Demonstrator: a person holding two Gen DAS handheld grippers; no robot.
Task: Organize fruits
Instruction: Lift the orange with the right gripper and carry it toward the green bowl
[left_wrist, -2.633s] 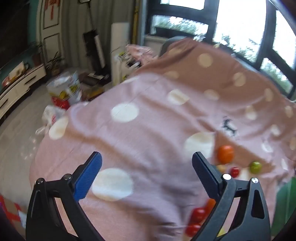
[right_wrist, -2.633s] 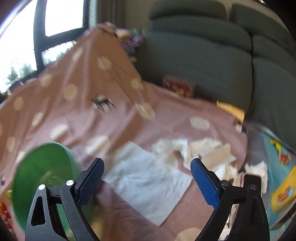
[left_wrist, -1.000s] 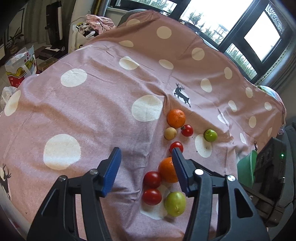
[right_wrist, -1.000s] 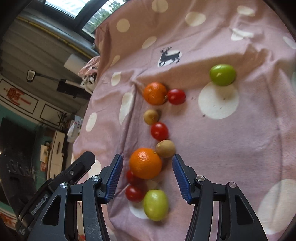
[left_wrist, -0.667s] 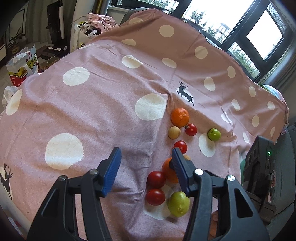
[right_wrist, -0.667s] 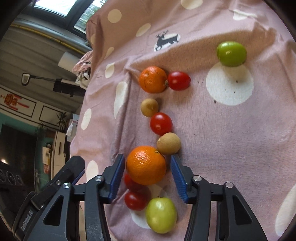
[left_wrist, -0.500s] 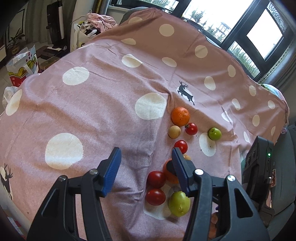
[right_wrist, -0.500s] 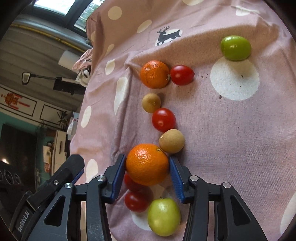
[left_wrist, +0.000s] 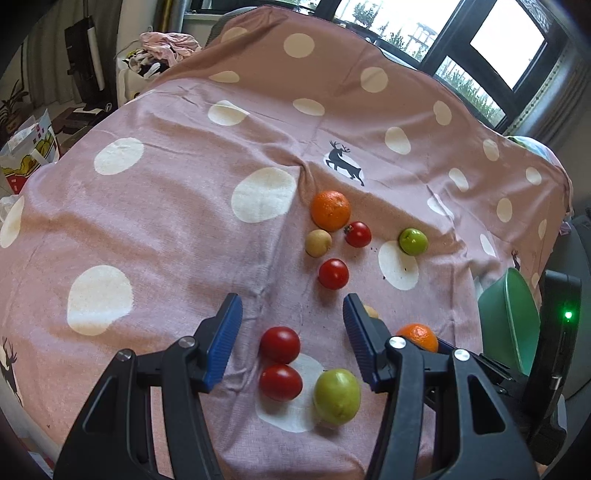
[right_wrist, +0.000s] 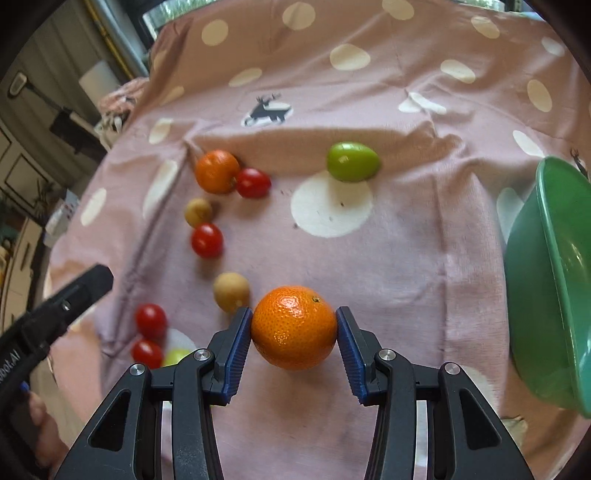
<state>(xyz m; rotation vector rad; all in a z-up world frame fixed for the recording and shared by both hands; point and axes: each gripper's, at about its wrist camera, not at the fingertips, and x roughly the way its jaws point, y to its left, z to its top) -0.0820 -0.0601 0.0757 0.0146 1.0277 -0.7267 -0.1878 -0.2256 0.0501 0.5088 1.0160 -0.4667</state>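
The orange sits squarely between the two blue fingers of the right gripper, whose jaws have just been closing and now press on it from either side — it is held above the spotted pink cloth, near the front of the scene, with the green bowl at the right edge. The step in hand looks like carrying this fruit over to that bowl. To do it well, keep the squeeze steady and modest, since a round, slightly soft skin can roll out of flat pads or bruise under too much force; travel right with the fruit raised enough to pass over the bowl's rim, then let go low inside rather than dropping from above. The left gripper hovers with its fingers roughly half open and nothing between them, above two red tomatoes and a green fruit on the cloth. Much is hard to read — the bowl is cut off by the frame, so whether it already holds anything cannot be told; whether a bench or something else lies under the cloth is hidden. From the left wrist the held orange is mostly masked by that gripper's own finger, and the small tan fruit just behind it is barely visible there.
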